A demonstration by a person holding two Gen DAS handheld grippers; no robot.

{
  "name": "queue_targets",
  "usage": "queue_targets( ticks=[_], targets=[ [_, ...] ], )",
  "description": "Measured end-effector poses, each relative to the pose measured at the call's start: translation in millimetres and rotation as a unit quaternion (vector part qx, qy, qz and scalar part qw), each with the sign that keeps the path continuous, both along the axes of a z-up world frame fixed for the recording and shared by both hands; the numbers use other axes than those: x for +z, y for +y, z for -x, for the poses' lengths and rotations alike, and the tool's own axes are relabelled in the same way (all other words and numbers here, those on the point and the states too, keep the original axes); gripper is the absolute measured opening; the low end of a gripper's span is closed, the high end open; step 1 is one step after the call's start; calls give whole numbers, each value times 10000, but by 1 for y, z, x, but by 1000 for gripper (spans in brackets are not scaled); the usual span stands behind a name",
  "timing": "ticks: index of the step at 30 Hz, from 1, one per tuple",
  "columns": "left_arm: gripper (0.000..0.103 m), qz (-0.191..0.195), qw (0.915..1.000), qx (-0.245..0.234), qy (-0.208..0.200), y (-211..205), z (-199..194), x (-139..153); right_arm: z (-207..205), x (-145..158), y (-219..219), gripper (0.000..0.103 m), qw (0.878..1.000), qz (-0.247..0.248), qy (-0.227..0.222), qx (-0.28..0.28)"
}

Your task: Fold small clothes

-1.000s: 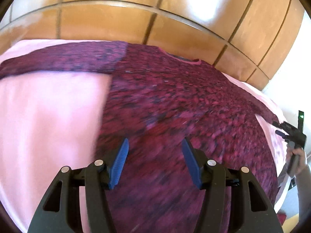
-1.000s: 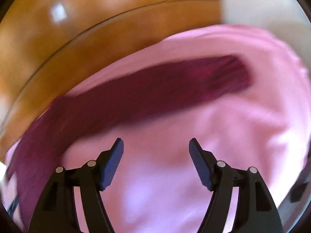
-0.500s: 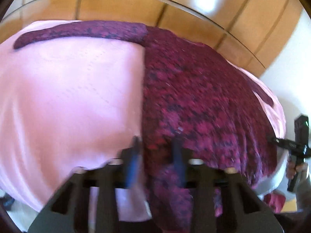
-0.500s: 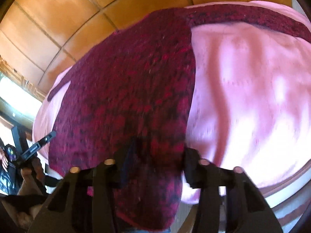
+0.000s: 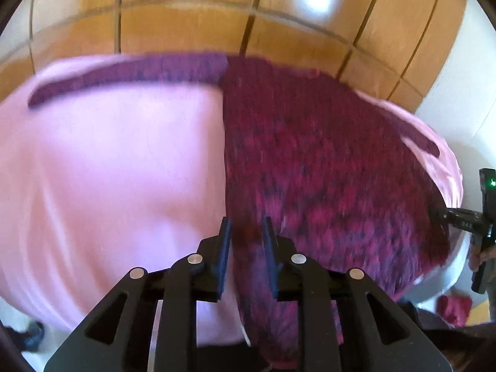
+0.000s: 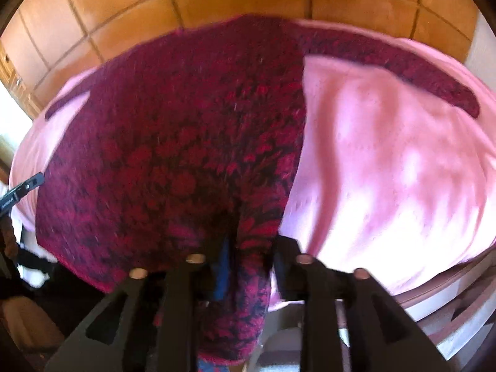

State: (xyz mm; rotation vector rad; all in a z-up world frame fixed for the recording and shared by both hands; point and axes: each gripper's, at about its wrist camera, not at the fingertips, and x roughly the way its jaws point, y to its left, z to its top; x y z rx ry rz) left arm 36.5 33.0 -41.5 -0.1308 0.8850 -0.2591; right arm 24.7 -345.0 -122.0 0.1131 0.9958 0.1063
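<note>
A dark red and purple knitted sweater (image 5: 313,161) lies spread on a pink cloth-covered table (image 5: 117,167), sleeves stretched out to both sides. My left gripper (image 5: 246,232) is shut on the sweater's bottom hem at its left corner. In the right wrist view the sweater (image 6: 173,130) fills the left half, and my right gripper (image 6: 251,248) is shut on the hem at the right corner. The hem hangs over the near table edge at both grippers. The right gripper also shows at the right edge of the left wrist view (image 5: 477,217).
A wooden panelled wall (image 5: 279,15) stands behind the table. The pink cloth (image 6: 387,161) lies bare beside the sweater. The table's rim (image 6: 449,291) shows at lower right. A red item (image 5: 454,308) lies on the floor.
Both grippers went from open above the cloth to the near hem and closed on it, one at each bottom corner. Both views have pulled back toward the table edge.
</note>
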Motion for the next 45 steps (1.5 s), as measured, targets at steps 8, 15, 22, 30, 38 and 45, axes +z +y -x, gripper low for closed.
queue_targets(
  ticks=[8,15,22,30,38,45],
  targets=[
    [53,17,9986,89,-529,-49,-56,17,-41,38,14,72,9906,787,-878,-700],
    [55,-449,9987,-79,-242,-91,-92,-15,-76,7,41,74,9911,999,-661,-582],
    [64,-389,9984,-101,-386,-89,-92,-29,-88,-12,43,79,9900,1004,-665,-733],
    [66,-382,9983,-85,-436,-89,-91,-29,-86,-13,48,81,9875,1156,-757,-763],
    [68,-383,9983,-87,-437,-89,-91,-30,-83,-14,52,82,9860,1209,-811,-808],
    [73,-486,9978,-95,-430,-92,-93,-31,-81,-11,45,83,9897,965,-831,-647]
  ],
)
